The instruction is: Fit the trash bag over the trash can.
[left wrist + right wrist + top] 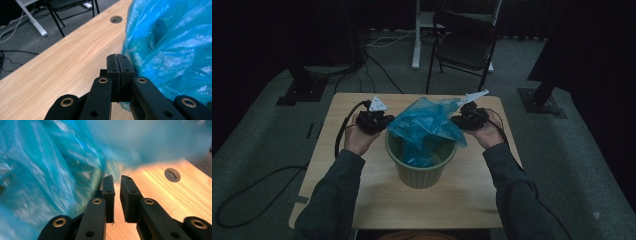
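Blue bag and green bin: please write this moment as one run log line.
left tool: shut, at blue bag edge | right tool: open, beside bag | bag: partly inside green bin | bin: upright on table

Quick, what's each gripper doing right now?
Left gripper: shut beside the blue plastic bag; whether it pinches film cannot be told.
Right gripper: open, holding nothing.

You have one green ribbed bin [420, 170] on one wooden table [337, 165], one blue plastic bag [427, 122], and two grippers, left gripper [379, 120] and right gripper [464, 119]. Behind stands one folding chair [464, 45]. The dim floor shows perhaps two dark stand bases.
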Action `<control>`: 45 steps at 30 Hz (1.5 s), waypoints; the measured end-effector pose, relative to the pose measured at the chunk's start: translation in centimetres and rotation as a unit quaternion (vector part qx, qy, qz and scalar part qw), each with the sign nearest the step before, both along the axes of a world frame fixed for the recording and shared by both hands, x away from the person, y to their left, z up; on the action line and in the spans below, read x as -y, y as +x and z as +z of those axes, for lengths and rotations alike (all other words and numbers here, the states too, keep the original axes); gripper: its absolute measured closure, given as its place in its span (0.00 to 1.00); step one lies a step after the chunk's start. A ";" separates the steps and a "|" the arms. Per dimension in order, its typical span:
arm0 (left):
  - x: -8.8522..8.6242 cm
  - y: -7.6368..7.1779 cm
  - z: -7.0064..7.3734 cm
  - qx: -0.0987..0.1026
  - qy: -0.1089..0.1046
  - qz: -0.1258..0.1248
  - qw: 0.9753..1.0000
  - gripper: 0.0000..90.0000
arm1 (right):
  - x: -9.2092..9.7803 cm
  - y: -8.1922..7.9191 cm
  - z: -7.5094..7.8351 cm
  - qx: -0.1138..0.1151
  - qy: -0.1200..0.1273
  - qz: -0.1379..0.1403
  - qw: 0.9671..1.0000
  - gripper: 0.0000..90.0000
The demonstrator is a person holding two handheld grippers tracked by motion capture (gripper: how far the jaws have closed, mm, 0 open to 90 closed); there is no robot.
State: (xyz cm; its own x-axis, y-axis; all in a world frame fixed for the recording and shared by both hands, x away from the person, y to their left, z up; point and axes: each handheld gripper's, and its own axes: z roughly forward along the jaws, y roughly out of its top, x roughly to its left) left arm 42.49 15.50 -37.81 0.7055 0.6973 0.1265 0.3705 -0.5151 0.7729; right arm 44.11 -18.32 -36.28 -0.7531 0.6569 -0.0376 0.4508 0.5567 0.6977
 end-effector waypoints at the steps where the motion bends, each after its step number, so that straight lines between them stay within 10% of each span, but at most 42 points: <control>1: -0.1 0.1 0.0 -0.004 -0.004 0.000 1.000 0.99 | 0.1 0.0 0.0 -0.001 0.003 0.000 1.000 0.87; 14: -0.2 0.1 -0.5 -0.024 -0.004 -0.007 1.000 0.99 | 1.1 -3.2 2.5 0.053 0.070 0.047 0.995 0.74; 29: -1.6 -1.1 -0.3 -0.031 -0.021 -0.011 0.999 0.94 | 1.1 -6.3 1.8 0.046 0.075 0.111 0.990 0.69; 45: -3.8 -2.3 1.6 -0.006 -0.095 -0.002 0.995 0.82 | 1.4 -5.2 1.5 0.053 0.060 0.071 0.994 0.70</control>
